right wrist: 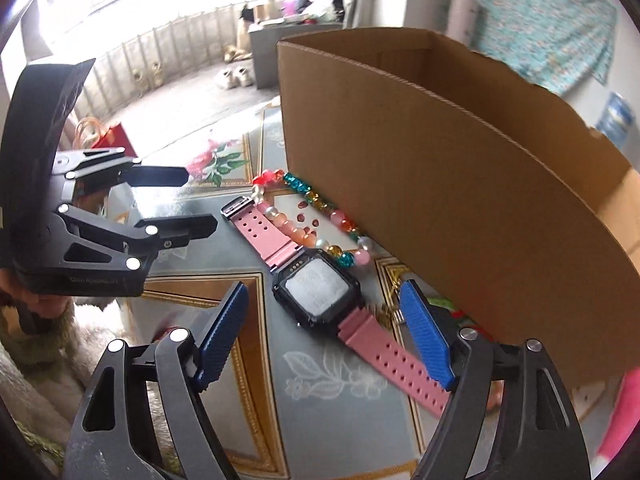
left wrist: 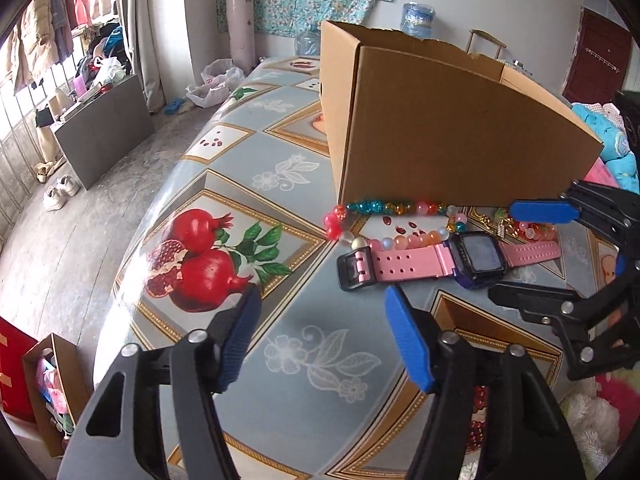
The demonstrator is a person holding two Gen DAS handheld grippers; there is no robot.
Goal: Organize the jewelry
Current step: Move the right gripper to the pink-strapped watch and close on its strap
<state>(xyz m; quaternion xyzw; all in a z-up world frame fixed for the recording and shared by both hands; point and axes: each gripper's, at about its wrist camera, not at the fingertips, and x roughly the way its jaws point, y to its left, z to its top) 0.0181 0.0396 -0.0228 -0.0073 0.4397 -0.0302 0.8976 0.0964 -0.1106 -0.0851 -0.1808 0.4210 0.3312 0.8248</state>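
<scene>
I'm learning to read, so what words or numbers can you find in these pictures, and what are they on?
Nothing can be read for sure.
Black left gripper: pale lettering on its body, too blurred to read.
Pink-strapped watch with dark square face: screen washed out, no digits legible.
Brown cardboard box: no print visible.
</scene>
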